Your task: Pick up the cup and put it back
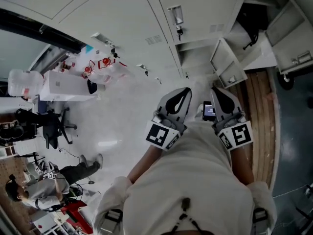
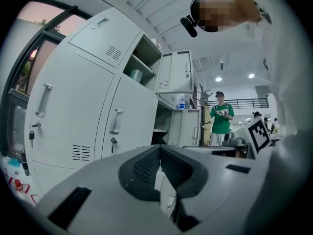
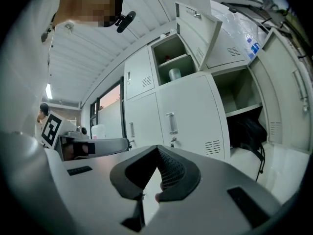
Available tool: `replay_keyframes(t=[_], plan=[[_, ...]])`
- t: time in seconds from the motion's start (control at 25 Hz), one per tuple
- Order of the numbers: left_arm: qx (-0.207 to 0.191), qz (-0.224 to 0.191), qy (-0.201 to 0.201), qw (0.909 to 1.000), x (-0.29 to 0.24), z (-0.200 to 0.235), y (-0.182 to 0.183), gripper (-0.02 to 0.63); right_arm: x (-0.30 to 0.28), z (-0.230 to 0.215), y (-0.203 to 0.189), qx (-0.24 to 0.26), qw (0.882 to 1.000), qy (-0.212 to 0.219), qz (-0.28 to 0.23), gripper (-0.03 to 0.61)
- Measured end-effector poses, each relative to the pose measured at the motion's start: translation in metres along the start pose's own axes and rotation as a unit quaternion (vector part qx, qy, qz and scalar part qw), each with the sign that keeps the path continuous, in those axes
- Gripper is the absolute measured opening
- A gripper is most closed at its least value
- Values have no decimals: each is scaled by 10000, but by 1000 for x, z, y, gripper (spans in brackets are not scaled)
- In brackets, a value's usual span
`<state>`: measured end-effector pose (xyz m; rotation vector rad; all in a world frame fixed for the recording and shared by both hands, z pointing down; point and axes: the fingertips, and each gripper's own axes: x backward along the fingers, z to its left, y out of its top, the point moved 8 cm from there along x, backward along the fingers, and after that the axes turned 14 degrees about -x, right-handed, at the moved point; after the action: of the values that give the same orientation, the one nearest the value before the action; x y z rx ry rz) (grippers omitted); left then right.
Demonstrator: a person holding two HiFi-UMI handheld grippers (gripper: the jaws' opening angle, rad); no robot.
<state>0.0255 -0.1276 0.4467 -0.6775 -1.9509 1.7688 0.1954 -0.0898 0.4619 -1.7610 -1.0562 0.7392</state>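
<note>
From the head view, I hold my left tongs (image 1: 183, 94) and right tongs (image 1: 221, 97) side by side in front of my chest. Both are aimed toward the lockers (image 1: 205, 13) at twelve o'clock. What sits in the open compartments is too small to read here.

In the left gripper view, my left jaws meet at their tips with nothing between them. The cup (image 2: 136, 76) stands on the shelf of an open upper compartment at eleven o'clock, well apart from the tongs.

In the right gripper view, my right jaws are likewise pressed together and empty. The same cup shows at one o'clock on its shelf, below the swung-out door (image 3: 198, 28). A dark bag (image 3: 249, 131) sits in a lower open compartment at three o'clock.

As I judge it, nothing of the task is done yet, and the cup rests untouched on its shelf. What is left for me is to close in, spread one pair of jaws, grip the cup, lift it, then set it back.
</note>
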Motion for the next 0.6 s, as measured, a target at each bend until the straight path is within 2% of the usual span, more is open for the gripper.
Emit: replay_keyframes(t=[0.16, 0.4, 0.6], plan=[[28, 34, -225, 9997, 66, 10, -7, 8, 7, 57, -33, -101, 9994, -312, -72, 25], [116, 52, -460, 9989, 187, 33, -18, 9, 21, 177, -88, -239, 9955, -854, -347, 25], [352, 58, -1017, 9942, 247, 19, -27, 9, 59, 251, -120, -171, 9903, -1371, -172, 25]])
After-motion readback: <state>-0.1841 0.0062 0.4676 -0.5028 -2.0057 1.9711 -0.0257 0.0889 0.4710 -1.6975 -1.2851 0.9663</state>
